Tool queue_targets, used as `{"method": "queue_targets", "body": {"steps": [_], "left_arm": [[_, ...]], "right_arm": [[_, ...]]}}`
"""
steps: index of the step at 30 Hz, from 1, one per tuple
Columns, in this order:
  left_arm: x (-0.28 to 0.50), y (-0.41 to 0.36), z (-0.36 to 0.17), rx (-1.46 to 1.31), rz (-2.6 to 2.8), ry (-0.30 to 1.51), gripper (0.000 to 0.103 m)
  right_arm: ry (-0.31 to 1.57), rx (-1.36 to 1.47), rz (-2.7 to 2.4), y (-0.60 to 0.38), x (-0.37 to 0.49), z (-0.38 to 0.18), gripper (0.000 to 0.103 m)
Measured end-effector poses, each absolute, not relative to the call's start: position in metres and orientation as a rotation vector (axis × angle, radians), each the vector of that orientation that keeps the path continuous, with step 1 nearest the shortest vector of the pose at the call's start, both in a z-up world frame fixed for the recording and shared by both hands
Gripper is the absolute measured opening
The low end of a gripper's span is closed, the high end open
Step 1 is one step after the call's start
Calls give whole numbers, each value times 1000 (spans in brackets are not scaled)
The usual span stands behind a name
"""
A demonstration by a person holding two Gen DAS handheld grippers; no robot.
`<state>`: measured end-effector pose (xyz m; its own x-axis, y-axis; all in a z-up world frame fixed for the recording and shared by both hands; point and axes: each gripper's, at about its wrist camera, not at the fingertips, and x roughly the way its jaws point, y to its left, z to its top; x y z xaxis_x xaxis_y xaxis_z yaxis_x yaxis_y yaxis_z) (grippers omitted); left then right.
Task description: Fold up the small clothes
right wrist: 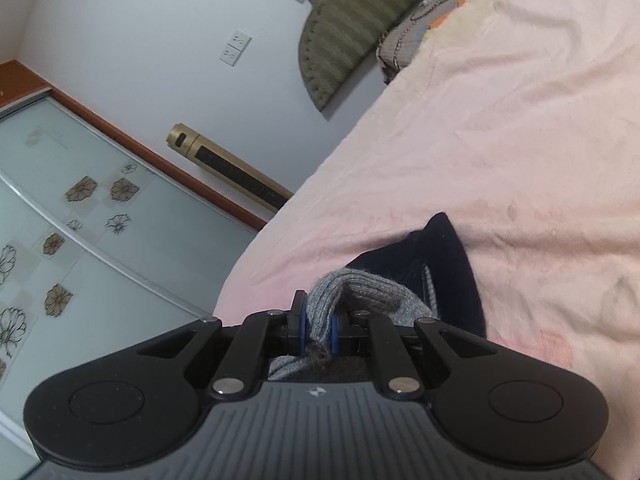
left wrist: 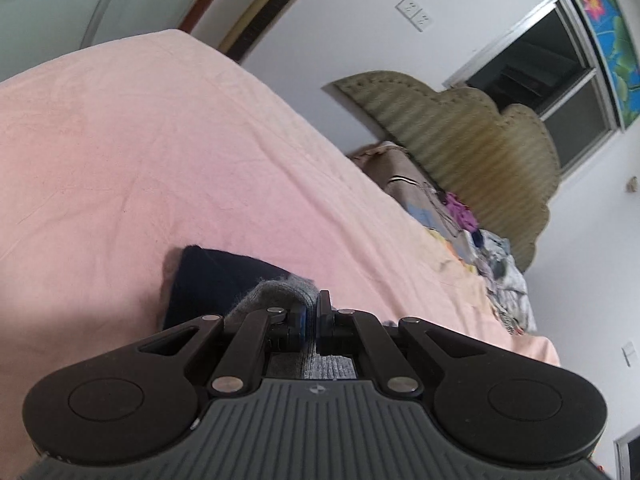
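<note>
Left wrist view: my left tongs (left wrist: 311, 314) pinch the grey sock (left wrist: 276, 292).
Right wrist view: my right tongs (right wrist: 318, 328) pinch it (right wrist: 360, 296) too.
Ahead: dark garment (right wrist: 448, 264) on the bed (right wrist: 500, 140).
Writing: none readable.

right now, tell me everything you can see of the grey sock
The grey sock is ribbed knit, woolly and a bit fuzzy. It lies bunched over a dark navy garment on the pink bedsheet. The right gripper pinches a fold of it between shut jaws; the left gripper is shut on another part.

Knit garment (right wrist: 360, 292) on bed (right wrist: 500, 140), headboard (left wrist: 472, 136) w/ clothes pile (left wrist: 500, 264) behind.
</note>
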<state>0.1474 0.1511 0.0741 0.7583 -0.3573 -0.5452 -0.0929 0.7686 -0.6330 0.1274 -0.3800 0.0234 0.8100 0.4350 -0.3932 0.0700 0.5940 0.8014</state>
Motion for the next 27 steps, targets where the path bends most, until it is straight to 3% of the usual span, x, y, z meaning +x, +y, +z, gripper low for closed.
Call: {"method": "queue_targets", "body": {"steps": [14,17,19,20,21,22,27], "left_arm": [[202,147,28,-602,-18,802,5],[207,153,22,-626,-4,816,23],[205,158,23,-638,24,795,62],[202,161,25,-633,42,771,67],[200,162,27,-622,58,750,69],[197,163,32,-600,70,727,69],[185,156,51,-524,22,701,73]], "right_arm": [[708,1033,160,-383,176,-17,13],[715,1044,154,-383,180,-20,24],[703,1038,166,-381,182,-18,47],[690,1032,171,-380,182,-16,56],[674,1024,174,-379,182,-13,71],[654,1008,174,-378,182,-9,76],[615,834,178,-360,178,15,78]]}}
